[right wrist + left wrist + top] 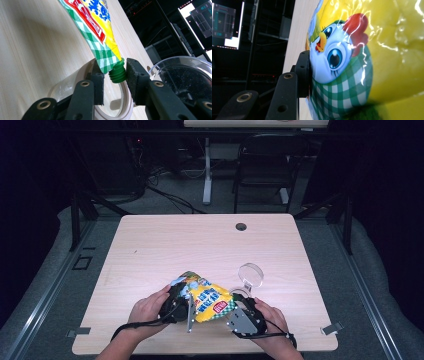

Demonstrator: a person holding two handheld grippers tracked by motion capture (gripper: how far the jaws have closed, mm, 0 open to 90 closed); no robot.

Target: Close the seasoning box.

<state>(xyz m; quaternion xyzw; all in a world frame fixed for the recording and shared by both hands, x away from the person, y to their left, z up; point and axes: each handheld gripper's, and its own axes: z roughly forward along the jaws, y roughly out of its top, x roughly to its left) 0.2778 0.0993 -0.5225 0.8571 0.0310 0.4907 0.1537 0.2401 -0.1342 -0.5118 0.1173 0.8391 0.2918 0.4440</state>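
While I pinch the pouch (207,299) at both ends, its green spout (118,73) sits between my right jaws over the near table edge.

My left gripper (305,72) is clamped on the pouch's printed side, one jaw pressed flat against the cartoon chick; my right gripper (115,75) has its jaws closed in around the threaded spout, one against it and the other just beside it, so I cannot tell how firm the bite is. I judge the job is working the spout: keep the left steady and grip the threads squarely, not the foil corner. Just past the spout lie a clear round lid (250,275) and a pale ring (125,105). Beyond stretches bare light wood table (200,240), then dark floor, cables and a chair (265,165).
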